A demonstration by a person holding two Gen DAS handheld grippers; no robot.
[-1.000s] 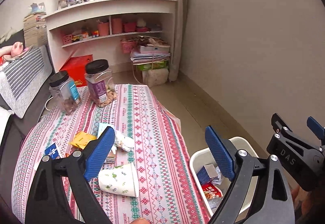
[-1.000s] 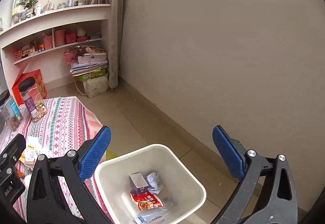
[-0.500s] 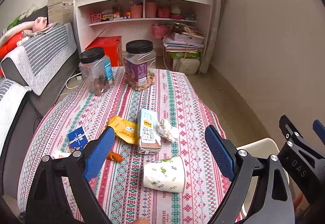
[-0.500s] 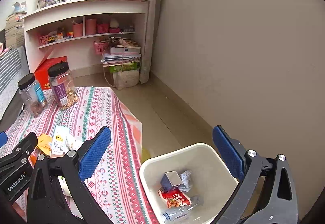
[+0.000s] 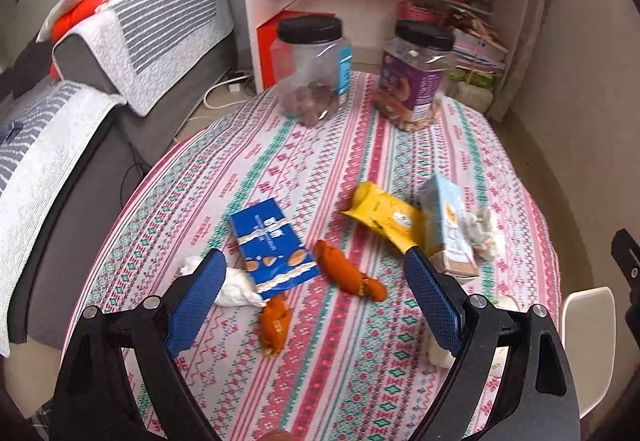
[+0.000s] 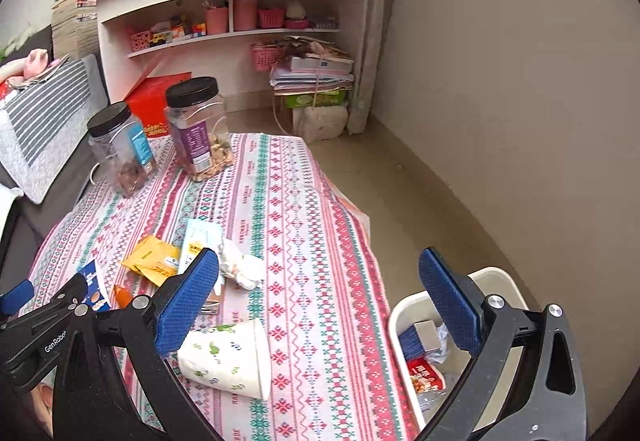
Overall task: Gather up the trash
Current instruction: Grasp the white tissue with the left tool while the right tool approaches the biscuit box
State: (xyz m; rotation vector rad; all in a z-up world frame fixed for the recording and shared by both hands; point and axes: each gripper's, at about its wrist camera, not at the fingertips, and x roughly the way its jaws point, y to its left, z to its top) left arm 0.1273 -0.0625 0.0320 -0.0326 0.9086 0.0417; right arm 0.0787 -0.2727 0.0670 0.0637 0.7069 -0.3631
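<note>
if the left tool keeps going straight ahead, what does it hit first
Probably the orange wrapper lying on the tablecloth, between the open left tool fingers; the blue packet lies just left. Depth is unclear.

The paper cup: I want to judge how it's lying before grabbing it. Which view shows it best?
The right wrist view: the paper cup lies on its side in full sight. In the left wrist view, only slivers show behind a finger.

Both views swung left — from bin [image 6: 496,281] toward littered table [image 5: 360,361].
</note>
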